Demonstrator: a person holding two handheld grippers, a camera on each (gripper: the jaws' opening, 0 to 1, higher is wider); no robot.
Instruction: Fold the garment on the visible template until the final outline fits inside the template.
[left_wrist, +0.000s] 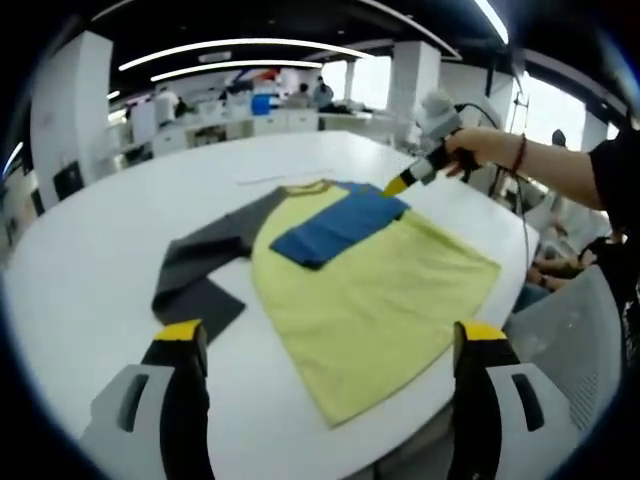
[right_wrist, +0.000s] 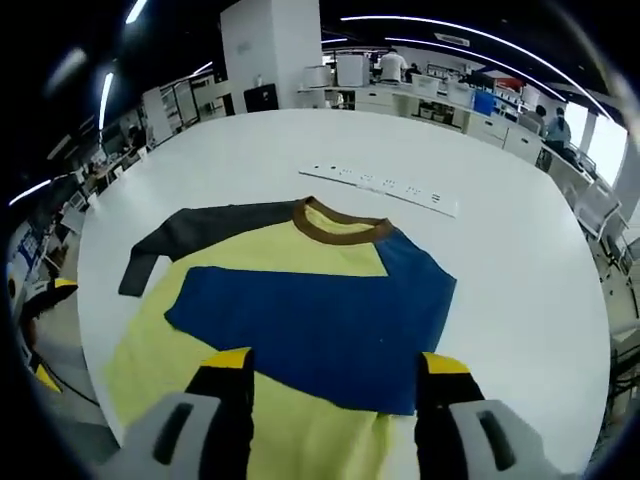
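Lying flat on white round bench: yellow long-sleeved shirt with brown collar, blue sleeve folded across chest, dark grey sleeve spread toward 9 o'clock. Left gripper jaws apart, empty, near hem. Right gripper jaws apart, over blue sleeve. White strip beyond collar at 12 o'clock.

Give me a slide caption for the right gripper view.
Open right gripper poised over a yellow shirt, its blue sleeve folded across the chest, on a white table.
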